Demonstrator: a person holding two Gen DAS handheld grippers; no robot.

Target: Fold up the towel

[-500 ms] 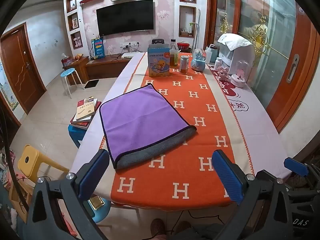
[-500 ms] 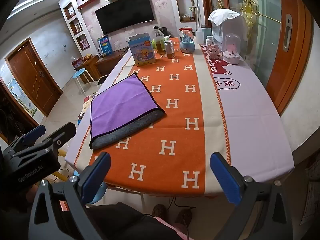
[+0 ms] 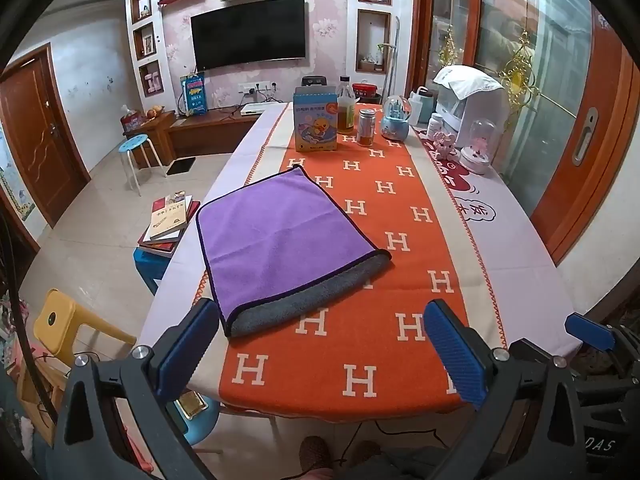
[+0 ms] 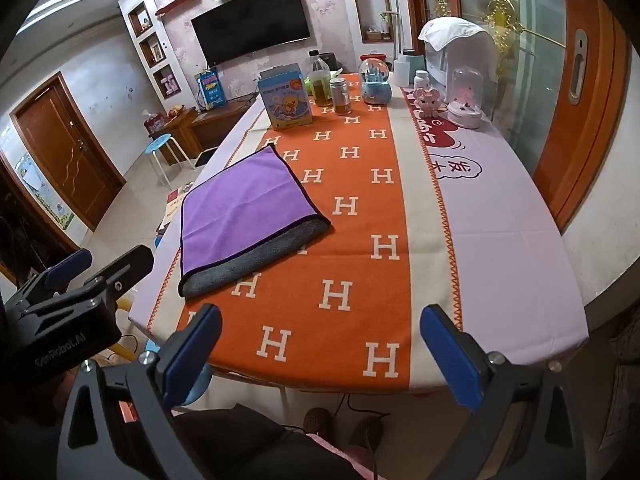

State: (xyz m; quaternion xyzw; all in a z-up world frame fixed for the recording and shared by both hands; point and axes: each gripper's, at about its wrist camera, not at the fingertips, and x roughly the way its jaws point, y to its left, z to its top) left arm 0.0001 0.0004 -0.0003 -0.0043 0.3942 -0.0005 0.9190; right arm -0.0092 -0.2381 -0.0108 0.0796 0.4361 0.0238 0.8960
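A purple towel (image 3: 276, 236) with a grey underside lies folded flat on the left part of the orange H-patterned table runner (image 3: 400, 280); it also shows in the right wrist view (image 4: 244, 212). Its grey lower layer sticks out along the near edge. My left gripper (image 3: 320, 352) is open and empty, held above the table's near edge, short of the towel. My right gripper (image 4: 320, 356) is open and empty, also at the near edge, to the right of the towel. The left gripper's body (image 4: 64, 312) shows in the right wrist view.
At the table's far end stand a blue duck box (image 3: 316, 120), a bottle (image 3: 346, 106), a jar (image 3: 366, 128), a snow globe (image 3: 394, 118) and a white appliance (image 3: 472, 108). Books (image 3: 168, 220) lie on a stool at the left. A yellow chair (image 3: 64, 324) stands near left.
Both grippers have drawn back and up a little from the table; the towel looks slightly farther away. The towel itself has not moved.
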